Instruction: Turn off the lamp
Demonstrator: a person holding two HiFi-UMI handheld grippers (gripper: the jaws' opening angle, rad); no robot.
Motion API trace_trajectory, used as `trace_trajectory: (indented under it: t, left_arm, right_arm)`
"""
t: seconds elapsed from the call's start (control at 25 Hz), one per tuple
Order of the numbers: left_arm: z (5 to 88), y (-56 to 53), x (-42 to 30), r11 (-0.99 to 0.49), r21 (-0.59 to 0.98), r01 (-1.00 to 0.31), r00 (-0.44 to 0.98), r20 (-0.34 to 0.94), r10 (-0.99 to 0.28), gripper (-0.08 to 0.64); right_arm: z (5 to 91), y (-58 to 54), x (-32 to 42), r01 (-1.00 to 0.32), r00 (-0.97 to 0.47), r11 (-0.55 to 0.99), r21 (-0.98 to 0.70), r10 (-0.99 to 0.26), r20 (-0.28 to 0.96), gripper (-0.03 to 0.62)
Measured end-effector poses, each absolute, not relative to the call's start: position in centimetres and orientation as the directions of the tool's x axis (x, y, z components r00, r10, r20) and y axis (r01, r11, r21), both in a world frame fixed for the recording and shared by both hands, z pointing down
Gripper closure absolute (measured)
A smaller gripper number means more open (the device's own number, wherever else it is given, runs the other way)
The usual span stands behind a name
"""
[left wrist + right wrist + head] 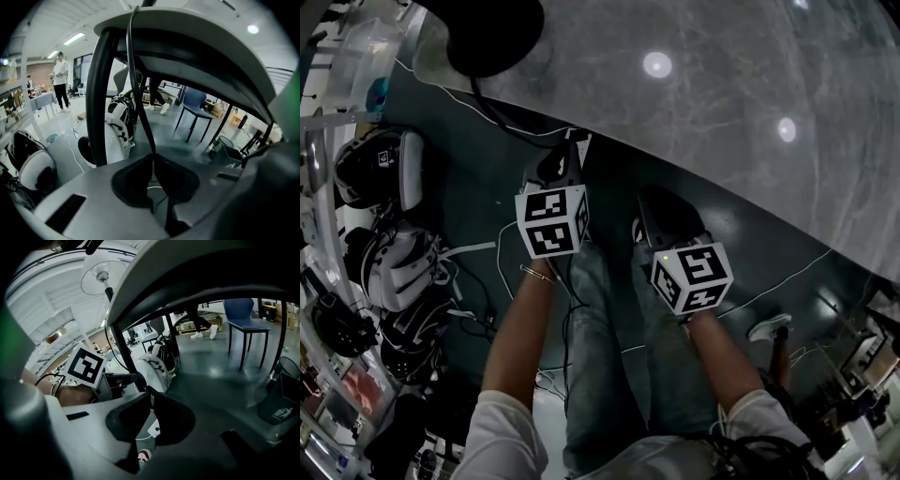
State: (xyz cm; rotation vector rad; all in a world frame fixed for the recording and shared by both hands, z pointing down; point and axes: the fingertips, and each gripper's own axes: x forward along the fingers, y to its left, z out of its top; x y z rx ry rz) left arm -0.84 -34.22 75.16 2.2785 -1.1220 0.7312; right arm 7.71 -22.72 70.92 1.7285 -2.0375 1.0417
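Observation:
The lamp stands left of the glass table: a black round part [487, 33] in the head view, a pale disc shade [100, 275] on a black pole [100, 93] in the gripper views. Whether it is lit I cannot tell. Its thin black cord [140, 108] runs down into my left gripper [152, 157], whose jaws are shut on it; this gripper [572, 141] points at the floor by the table edge. My right gripper [150, 394] is shut with nothing between its jaws, and this gripper [652, 202] sits beside the left one, whose marker cube [85, 366] it sees.
The round glass table [722, 94] fills the upper right. White and black helmets [380, 169] and bags crowd the floor at left. A white cable [787, 277] trails over the dark floor. A blue chair [246, 315] and a standing person [60, 79] are farther off.

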Motion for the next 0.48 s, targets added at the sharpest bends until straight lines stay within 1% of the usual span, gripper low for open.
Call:
trace_trajectory:
  t: [0.12,0.28,0.36,0.4,0.48]
  left_arm:
    - [74.72,-34.86,-0.33,-0.559,0.224,-0.799,0.556,0.631,-0.541,0.537]
    - [74.29,-34.55,-0.12,-0.58,0.23,-0.781,0.578,0.618,-0.533,0.537]
    - [74.3,-34.24,0.06,-0.58,0.246,-0.776,0.589,0.61,-0.53,0.513]
    - [74.33,-34.11,0.15,-0.579,0.26,-0.773,0.598,0.606,-0.525,0.478]
    - [74.38,-33.94,0.18,-0.574,0.285,-0.768,0.61,0.599,-0.519,0.454]
  right_arm:
    - [71.07,-22.8,8.05,-0.937,-0.241,0.009,-0.35,-0.74,0.628,0.572]
    - [70.98,-22.74,8.16,-0.934,-0.238,-0.001,-0.356,-0.74,0.629,0.577]
    - [70.96,-22.66,8.34,-0.933,-0.242,0.001,-0.36,-0.743,0.624,0.578]
    - [70.96,-22.66,8.44,-0.932,-0.244,0.003,-0.362,-0.744,0.622,0.58]
    - [70.93,-22.73,8.64,-0.932,-0.248,0.009,-0.362,-0.746,0.619,0.581]
